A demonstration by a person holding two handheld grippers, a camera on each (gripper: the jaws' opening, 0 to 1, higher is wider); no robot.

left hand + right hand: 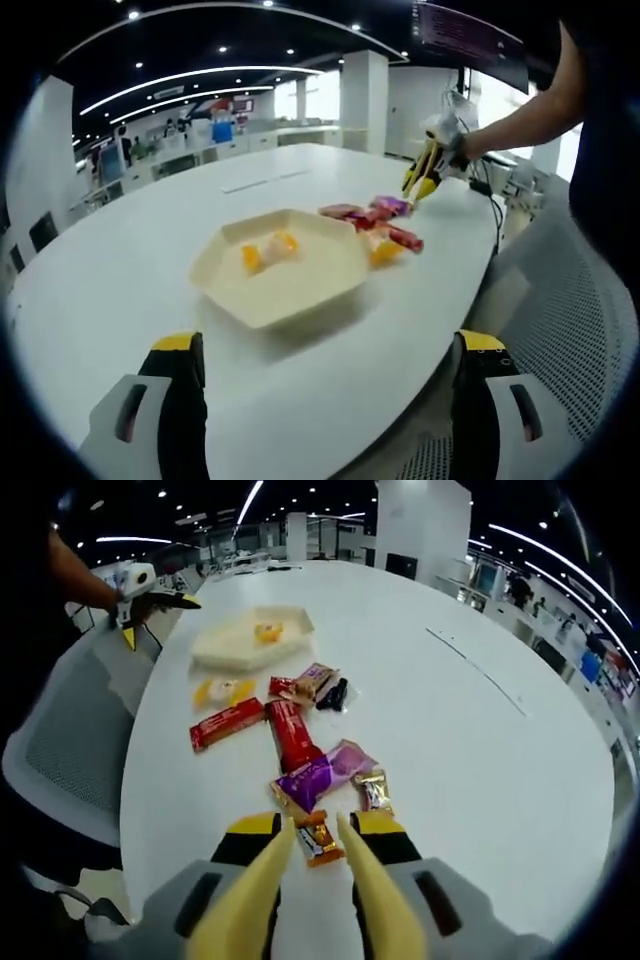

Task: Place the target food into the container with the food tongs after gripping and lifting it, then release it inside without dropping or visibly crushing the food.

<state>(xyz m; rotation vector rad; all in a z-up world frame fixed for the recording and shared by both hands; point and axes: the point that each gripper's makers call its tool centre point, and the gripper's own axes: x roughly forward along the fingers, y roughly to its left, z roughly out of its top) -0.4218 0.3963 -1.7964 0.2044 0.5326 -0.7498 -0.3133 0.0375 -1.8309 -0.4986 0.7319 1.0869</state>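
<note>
Bare table (480,730) right of the snack cluster (300,730); container (250,640) just beyond.

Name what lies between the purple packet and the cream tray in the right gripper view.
In the right gripper view, red wrappers and a yellow snack lie between the purple packet and the cream tray.

Opposed low views across shared table (120,290), tray (230,645).

No text can be read. The snack wrappers (300,735) on the bench (480,730) carry print too small and blurred to make out, and the dark screen (470,40) overhead shows only faint, illegible lines.
</note>
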